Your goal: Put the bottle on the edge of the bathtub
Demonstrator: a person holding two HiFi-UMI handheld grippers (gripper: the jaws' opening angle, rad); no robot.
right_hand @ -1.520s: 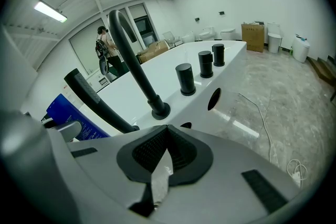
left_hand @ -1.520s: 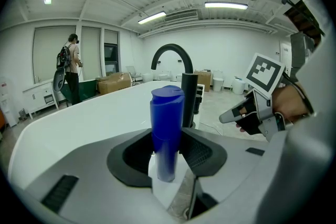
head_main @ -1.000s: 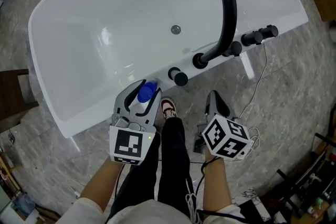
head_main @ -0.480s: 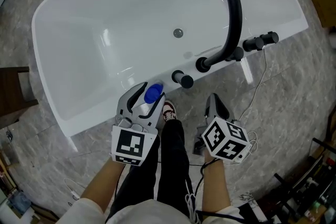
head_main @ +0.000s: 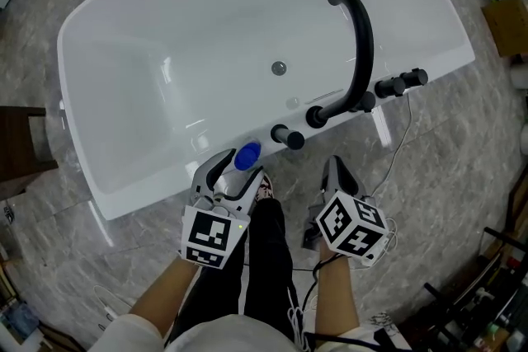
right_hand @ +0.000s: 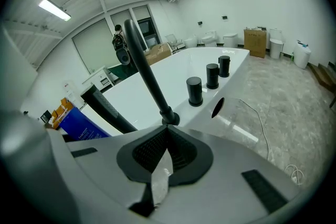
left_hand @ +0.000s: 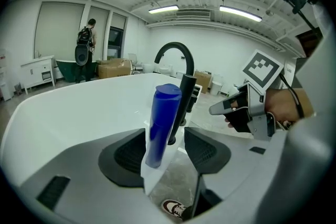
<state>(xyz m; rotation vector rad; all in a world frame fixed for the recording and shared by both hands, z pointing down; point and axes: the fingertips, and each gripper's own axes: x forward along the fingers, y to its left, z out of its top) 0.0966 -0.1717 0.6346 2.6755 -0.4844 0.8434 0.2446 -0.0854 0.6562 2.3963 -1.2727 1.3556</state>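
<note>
A blue bottle [head_main: 247, 154] stands on the near rim of the white bathtub [head_main: 124, 185], just left of a black knob. My left gripper [head_main: 235, 166] reaches around it from the near side. In the left gripper view the bottle [left_hand: 163, 120] stands upright with a slight lean between the dark pads [left_hand: 207, 150]. The jaws of the left gripper [left_hand: 164, 135] have just been opening, and a gap shows on the bottle's right side. My right gripper [head_main: 335, 166] hovers over the floor beside the tub, away from the bottle. That right gripper [right_hand: 167, 132] is shut on nothing.
A black arched faucet [head_main: 360, 37] and black knobs [head_main: 288, 137] sit on the tub rim right of the bottle. The drain [head_main: 279, 68] lies in the basin. My shoe [head_main: 265, 187] and a cable [head_main: 402, 146] are on the marble floor. A person [left_hand: 84, 52] stands far behind.
The left jaws have spread apart around the bottle, which stays standing on the rim. The head view has shifted slightly. The right gripper has stayed still.
</note>
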